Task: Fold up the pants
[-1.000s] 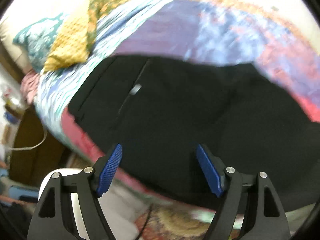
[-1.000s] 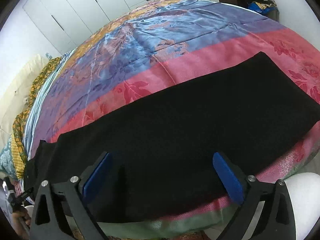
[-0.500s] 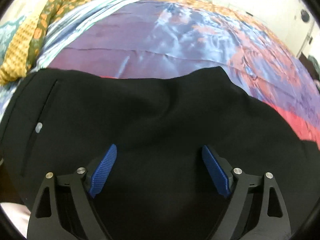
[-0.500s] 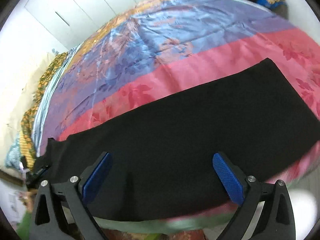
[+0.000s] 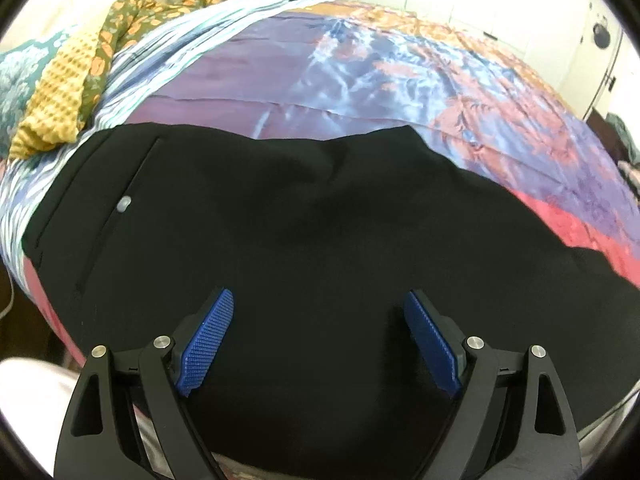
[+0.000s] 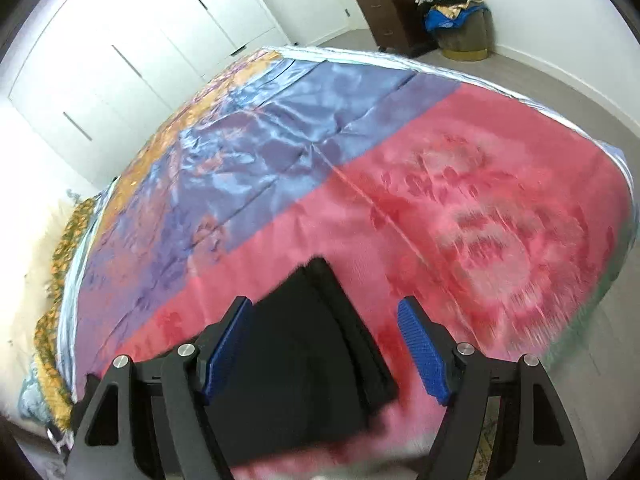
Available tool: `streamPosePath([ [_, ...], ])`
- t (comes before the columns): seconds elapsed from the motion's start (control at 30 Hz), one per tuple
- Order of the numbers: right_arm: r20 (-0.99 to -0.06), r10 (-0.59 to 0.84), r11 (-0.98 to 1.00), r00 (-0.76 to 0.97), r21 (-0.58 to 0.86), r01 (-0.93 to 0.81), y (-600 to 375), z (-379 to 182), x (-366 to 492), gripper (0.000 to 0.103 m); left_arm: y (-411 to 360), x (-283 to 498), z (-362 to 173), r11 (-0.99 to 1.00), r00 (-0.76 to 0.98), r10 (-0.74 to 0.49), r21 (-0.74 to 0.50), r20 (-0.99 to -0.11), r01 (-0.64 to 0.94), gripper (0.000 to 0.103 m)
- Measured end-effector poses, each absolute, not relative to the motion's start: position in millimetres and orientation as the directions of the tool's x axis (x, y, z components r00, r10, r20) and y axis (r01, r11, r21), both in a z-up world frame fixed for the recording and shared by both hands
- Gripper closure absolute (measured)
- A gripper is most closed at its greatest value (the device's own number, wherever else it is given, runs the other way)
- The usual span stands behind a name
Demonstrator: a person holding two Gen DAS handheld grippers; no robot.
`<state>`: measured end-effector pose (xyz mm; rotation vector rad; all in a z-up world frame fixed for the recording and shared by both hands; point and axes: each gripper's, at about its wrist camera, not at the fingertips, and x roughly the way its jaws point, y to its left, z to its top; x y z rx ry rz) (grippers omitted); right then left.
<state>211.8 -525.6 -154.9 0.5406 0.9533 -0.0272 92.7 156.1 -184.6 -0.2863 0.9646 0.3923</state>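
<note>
Black pants lie flat along the near edge of a bed with a shiny pink, blue and orange cover. In the left wrist view I see the waist end, with a pocket seam and a small grey button at left. My left gripper is open and empty just above the seat of the pants. In the right wrist view the leg hem end of the pants lies on the pink part of the cover. My right gripper is open and empty, its fingers either side of the hem.
Yellow and green patterned cloths are piled at the bed's head. White wardrobe doors stand behind the bed. A brown cabinet and a basket of clothes stand in the far corner on the grey floor.
My right gripper has swung right along the pants, from the middle of the legs to the hem end. My left gripper has moved in over the waist end and steadied there.
</note>
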Motion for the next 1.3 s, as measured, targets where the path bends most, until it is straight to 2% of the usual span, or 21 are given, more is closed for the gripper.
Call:
streamPosePath([
  [0.1, -0.783, 0.256, 0.838, 0.566, 0.472, 0.273, -526, -160, 186, 0.028, 154, 89, -184, 0.887, 0.516, 0.187, -0.081, -0.836, -0.454, 0.015],
  [0.2, -0.774, 0.284, 0.820, 0.565, 0.502, 0.274, -521, -164, 172, 0.028, 148, 91, -187, 0.898, 0.506, 0.206, -0.044, -0.837, -0.438, 0.014],
  [0.33, -0.810, 0.271, 0.879, 0.519, 0.428, 0.210, -497, -170, 169, 0.031, 145, 92, -188, 0.904, 0.502, 0.220, -0.019, -0.836, -0.428, 0.014],
  [0.47, -0.827, 0.212, 0.919, 0.520, 0.350, 0.183, -483, -173, 173, 0.040, 146, 91, -189, 0.903, 0.504, 0.219, -0.022, -0.836, -0.429, 0.014],
  [0.63, -0.812, 0.173, 0.887, 0.558, 0.374, 0.269, -497, -170, 174, 0.056, 144, 91, -190, 0.903, 0.501, 0.227, -0.011, -0.835, -0.429, 0.014],
  [0.8, -0.828, 0.130, 0.900, 0.546, 0.330, 0.286, -499, -167, 181, 0.084, 142, 93, -192, 0.904, 0.495, 0.239, 0.005, -0.835, -0.428, 0.013],
  [0.93, -0.839, 0.110, 0.917, 0.533, 0.293, 0.272, -497, -161, 186, 0.089, 143, 91, -190, 0.903, 0.501, 0.231, -0.009, -0.834, -0.430, 0.013],
  [1.1, -0.739, 0.089, 0.954, 0.668, 0.256, 0.156, -484, -122, 177, 0.089, 147, 89, -187, 0.893, 0.519, 0.214, -0.050, -0.827, -0.448, 0.013],
  [1.13, -0.741, 0.096, 0.952, 0.665, 0.263, 0.155, -487, -126, 179, 0.089, 146, 90, -187, 0.893, 0.517, 0.216, -0.047, -0.828, -0.448, 0.013],
  [1.23, -0.840, 0.107, 0.942, 0.532, 0.257, 0.215, -500, -171, 192, 0.089, 141, 92, -189, 0.903, 0.510, 0.226, -0.018, -0.830, -0.430, 0.013],
  [1.3, -0.840, 0.125, 0.930, 0.528, 0.286, 0.233, -505, -183, 190, 0.089, 138, 91, -188, 0.908, 0.510, 0.226, -0.010, -0.830, -0.419, 0.013],
])
